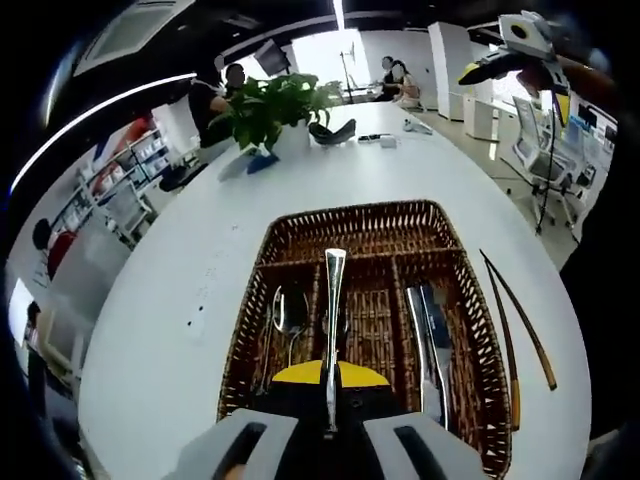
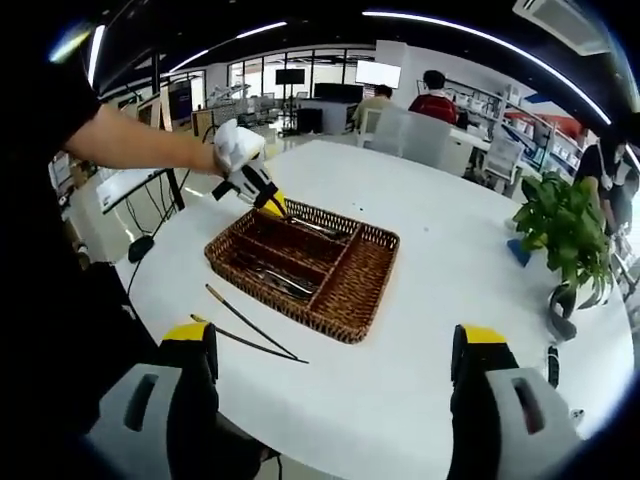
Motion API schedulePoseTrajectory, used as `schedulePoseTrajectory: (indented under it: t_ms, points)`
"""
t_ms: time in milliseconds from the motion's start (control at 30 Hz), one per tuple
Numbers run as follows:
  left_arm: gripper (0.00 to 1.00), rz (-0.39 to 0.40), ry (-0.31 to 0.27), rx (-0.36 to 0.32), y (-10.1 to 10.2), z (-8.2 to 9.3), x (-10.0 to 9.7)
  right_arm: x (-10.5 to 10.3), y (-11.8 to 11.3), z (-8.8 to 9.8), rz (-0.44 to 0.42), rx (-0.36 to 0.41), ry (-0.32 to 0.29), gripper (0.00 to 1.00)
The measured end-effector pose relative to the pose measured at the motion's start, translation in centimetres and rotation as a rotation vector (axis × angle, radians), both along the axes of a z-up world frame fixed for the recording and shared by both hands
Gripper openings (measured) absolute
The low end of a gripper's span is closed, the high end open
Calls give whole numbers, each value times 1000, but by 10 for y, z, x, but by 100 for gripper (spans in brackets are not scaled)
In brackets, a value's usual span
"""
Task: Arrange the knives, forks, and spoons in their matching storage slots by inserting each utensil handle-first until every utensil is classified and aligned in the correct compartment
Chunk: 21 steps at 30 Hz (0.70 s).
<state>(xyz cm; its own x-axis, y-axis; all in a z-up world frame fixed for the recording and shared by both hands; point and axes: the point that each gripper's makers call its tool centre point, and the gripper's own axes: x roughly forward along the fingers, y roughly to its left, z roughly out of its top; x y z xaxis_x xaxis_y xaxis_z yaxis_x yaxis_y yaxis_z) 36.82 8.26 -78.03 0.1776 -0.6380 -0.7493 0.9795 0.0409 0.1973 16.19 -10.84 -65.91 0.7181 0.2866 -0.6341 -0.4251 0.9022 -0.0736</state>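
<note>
A brown wicker tray point(image 1: 352, 212) with lengthwise slots lies on the white table. My left gripper point(image 1: 330, 400) is shut on a metal utensil point(image 1: 334, 300). Its handle points forward over the middle slot, and its head is hidden under the jaws. Spoons point(image 1: 286, 312) lie in the left slot and knives point(image 1: 430, 345) in the right slot. In the right gripper view the tray point(image 2: 368, 292) sits ahead, with the left gripper point(image 2: 250, 182) at its far-left end in a person's hand. My right gripper point(image 2: 335, 395) is open and holds nothing, well short of the tray.
Two long dark chopsticks point(image 1: 515, 335) lie on the table beside the tray, between it and my right gripper point(image 2: 248, 328). A potted plant point(image 2: 565, 230) stands toward the table's far side. People sit at desks and chairs beyond the table.
</note>
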Motion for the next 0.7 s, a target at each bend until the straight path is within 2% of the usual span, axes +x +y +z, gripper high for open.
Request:
schedulePoseTrajectory:
  t_ms: [500,700]
  points:
    - [0,6,68,22,3,-35,-4,-1,-6,-2,-4,-15,17,99]
    - [0,1,87,22,0,-45,-9,-6,-1,-8,-6,-7,31,99]
